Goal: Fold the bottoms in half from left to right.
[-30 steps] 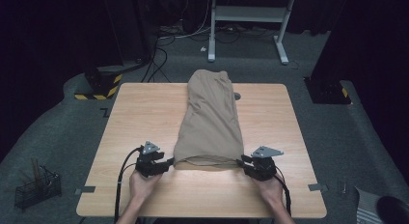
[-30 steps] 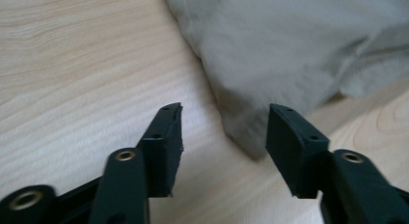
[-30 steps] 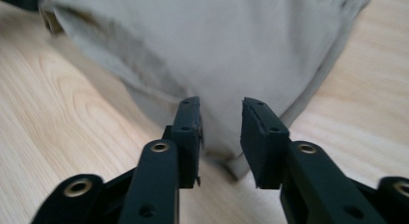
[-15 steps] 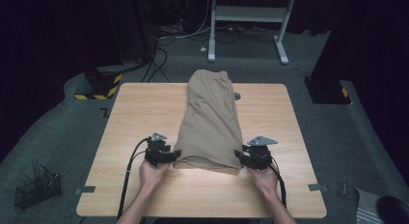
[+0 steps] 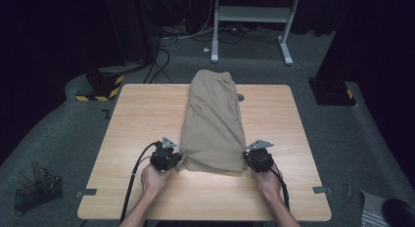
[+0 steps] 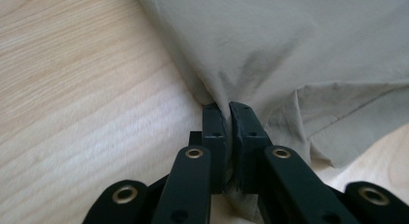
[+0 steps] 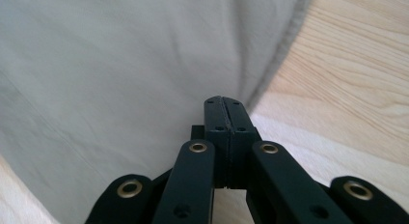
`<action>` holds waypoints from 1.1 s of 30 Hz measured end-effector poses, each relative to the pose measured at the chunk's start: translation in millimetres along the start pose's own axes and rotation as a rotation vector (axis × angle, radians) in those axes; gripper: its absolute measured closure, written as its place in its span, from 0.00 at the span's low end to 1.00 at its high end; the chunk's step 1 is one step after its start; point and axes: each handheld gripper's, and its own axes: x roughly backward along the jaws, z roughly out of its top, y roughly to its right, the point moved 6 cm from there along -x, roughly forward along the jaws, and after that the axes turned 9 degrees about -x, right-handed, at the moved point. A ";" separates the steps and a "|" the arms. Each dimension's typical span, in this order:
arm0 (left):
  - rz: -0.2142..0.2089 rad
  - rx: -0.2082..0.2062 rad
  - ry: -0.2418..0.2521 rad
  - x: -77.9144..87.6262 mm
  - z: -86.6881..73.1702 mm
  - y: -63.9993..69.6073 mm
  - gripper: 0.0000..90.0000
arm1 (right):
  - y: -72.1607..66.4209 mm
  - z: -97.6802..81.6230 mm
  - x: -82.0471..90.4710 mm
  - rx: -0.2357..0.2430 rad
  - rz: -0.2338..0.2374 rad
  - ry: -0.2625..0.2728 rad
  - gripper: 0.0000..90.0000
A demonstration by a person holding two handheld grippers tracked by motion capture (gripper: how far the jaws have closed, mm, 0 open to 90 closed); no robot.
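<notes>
Fingers of the left gripper (image 6: 230, 119) are pinched on a fold of the tan cloth (image 5: 214, 122): in the left gripper view the fabric is drawn into the narrow slit between the two black pads, with a crease running up from the tips. These fingers have just been closing, and cloth is caught between them.

Right gripper (image 7: 224, 110): fingers pressed flat together, a thin seam between the pads. They have just been closing as well. In the right gripper view the tips sit at the edge of the cloth (image 7: 120, 89), where the hem meets the bare wood; whether any fabric is actually caught between the pads I cannot tell from that view.

Cloth position, taken relative to the table (image 5: 142, 114): a long folded garment lying lengthwise down the middle of the table, from the far edge towards the person's side. Its near end stops short of the near edge of the table. The far end slightly overhangs the far edge.

High view: left gripper (image 5: 169, 159) touches the near left corner of the cloth, right gripper (image 5: 254, 159) touches the near right corner. Both rest low over the table, a hand behind each, cables trailing back to the near edge.

Cloth surface mostly flat, with light wrinkles along its length.
</notes>
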 end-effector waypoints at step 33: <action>-0.066 0.082 0.055 9.7 -10.0 2.9 0.77 | -5.6 -2.1 12.4 -0.028 0.094 0.018 0.92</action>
